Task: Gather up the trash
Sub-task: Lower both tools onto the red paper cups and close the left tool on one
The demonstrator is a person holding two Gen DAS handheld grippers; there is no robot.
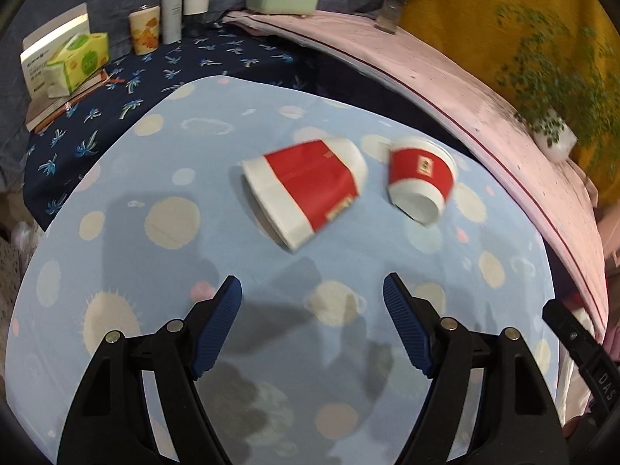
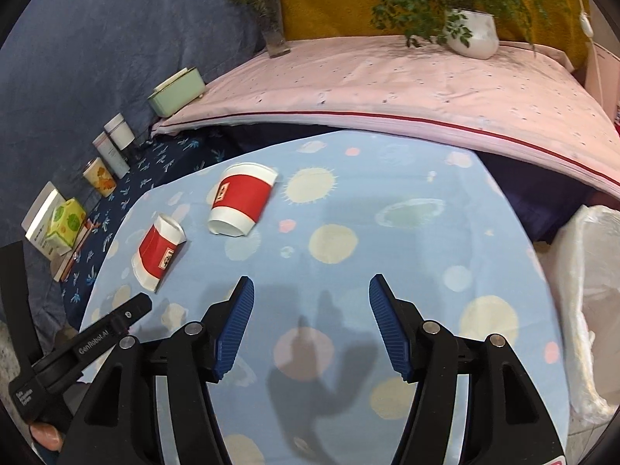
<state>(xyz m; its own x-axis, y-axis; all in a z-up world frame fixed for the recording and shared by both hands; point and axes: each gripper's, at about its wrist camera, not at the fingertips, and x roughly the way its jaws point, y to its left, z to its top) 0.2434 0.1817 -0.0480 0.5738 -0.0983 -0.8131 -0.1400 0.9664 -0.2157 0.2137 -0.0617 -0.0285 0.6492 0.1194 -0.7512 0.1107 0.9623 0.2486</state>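
At twelve o'clock from the left gripper, whose jaws stand spread and empty, lies the flattened cup, long axis running ten to four; the round cup sits at one o'clock. From the right gripper, also unclenched and empty, both lie off at ten to eleven, so the left is nearer

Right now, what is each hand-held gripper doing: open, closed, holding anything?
Left hand-held gripper: open, empty, above the tablecloth, short of the cups.
Right hand-held gripper: open, empty, nothing between its fingers.
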